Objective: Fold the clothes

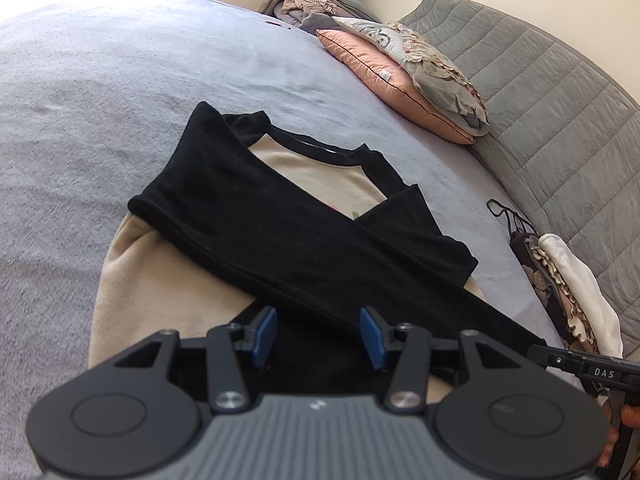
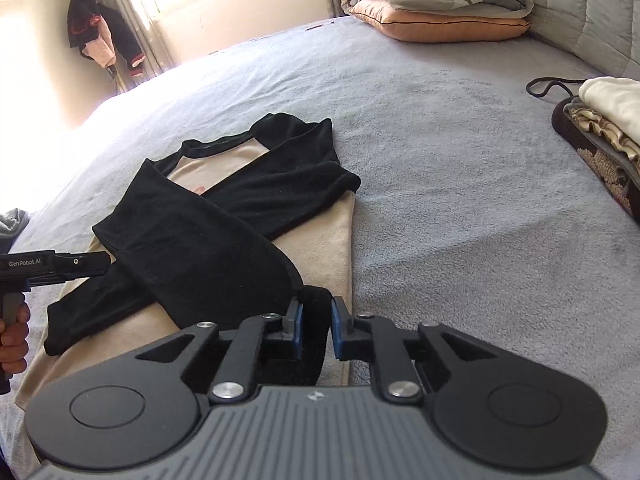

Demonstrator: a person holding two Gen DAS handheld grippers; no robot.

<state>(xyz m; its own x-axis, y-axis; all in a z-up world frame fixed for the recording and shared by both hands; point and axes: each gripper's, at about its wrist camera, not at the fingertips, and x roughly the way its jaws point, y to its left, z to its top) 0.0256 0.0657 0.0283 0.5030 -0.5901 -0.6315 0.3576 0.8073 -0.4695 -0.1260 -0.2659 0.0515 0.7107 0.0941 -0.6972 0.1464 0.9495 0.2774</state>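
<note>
My right hand-held gripper (image 2: 316, 326) is clamped on the black cuff (image 2: 314, 320) of the shirt's sleeve, blue pads pressing the fabric. My left hand-held gripper (image 1: 318, 334) stands apart over black sleeve cloth, gripping nothing. Seen from the other side, the left one reads "GenRobot.AI" and the right one "DAS". The beige-and-black shirt (image 1: 224, 208) lies on the grey bed (image 1: 80, 100), sleeves crossed over its chest. Folded clothes (image 2: 608, 120) sit well apart to my right.
</note>
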